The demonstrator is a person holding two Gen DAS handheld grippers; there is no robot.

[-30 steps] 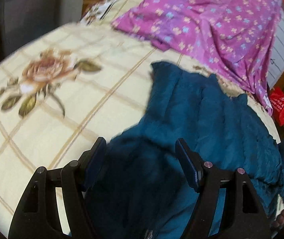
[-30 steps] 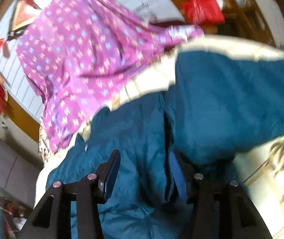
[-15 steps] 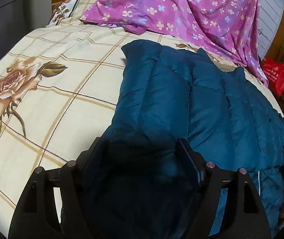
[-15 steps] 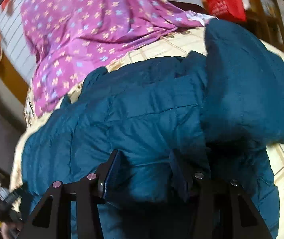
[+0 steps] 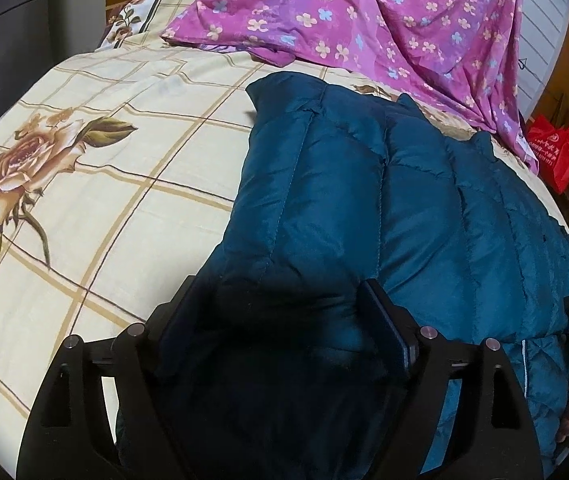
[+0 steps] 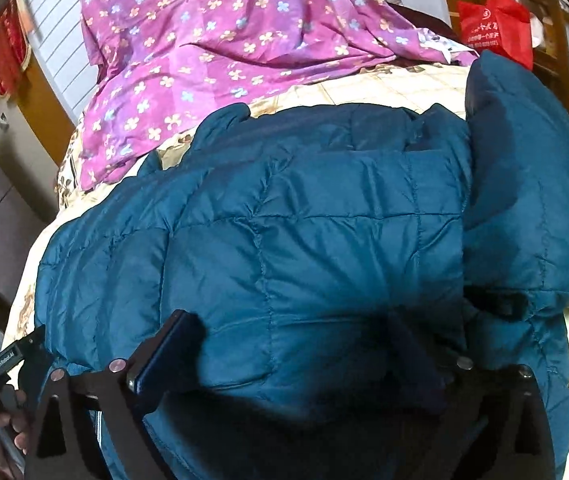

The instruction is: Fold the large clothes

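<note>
A teal quilted down jacket point(image 5: 384, 208) is spread on the bed point(image 5: 96, 184), filling the centre and lower half of both wrist views. In the left wrist view its long axis is seen to run from the lower centre of the frame up toward the upper right; in the right wrist view point(image 6: 304, 232) a folded-over sleeve or flap is seen lying along the right side of the frame, on top of the body panel. The near edge of the jacket lies directly beneath both tools, so neither hand can be judged nearer; each is placed at its own end of that edge.

The left tool point(image 5: 280, 320) is seen with its jaws widening, and dark padded fabric bulges between them; whether the pads press on it cannot be told. The right tool point(image 6: 296, 356) is seen spread very wide and opening, with the quilted panel under and between the jaws but apparently let go.

A purple flowered sheet point(image 5: 384, 20) is piled beyond the jacket at the top of the frame, and a red bag point(image 5: 556, 152) stands at the right edge. The next fold is judged to be made away from the tools, along the long axis.
</note>
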